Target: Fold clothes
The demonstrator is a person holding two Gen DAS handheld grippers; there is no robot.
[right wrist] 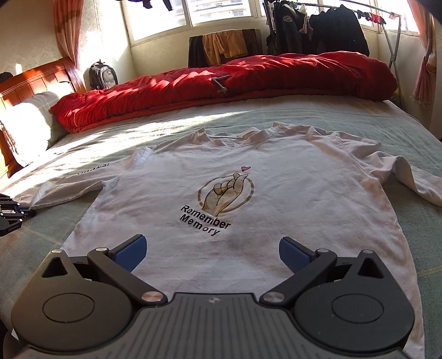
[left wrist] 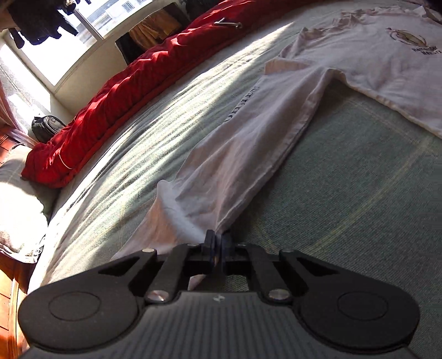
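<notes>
On the green bed (right wrist: 400,132) we find the white T-shirt (right wrist: 221,193) spread flat — light, limp cotton — our left gripper (left wrist: 218,243) fingers pinched on its sleeve end (left wrist: 199,218), our right gripper (right wrist: 211,255) fingers wide open, empty.

A big bed (right wrist: 345,132) with a green cover filled the room. A red blanket (right wrist: 221,82) lay along its far side. Sun came in through wide windows (right wrist: 221,13) and made bright stripes. A wooden headboard (right wrist: 36,80) stood by orange curtains (right wrist: 65,30), and dark coats (right wrist: 317,30) hung on a rack
</notes>
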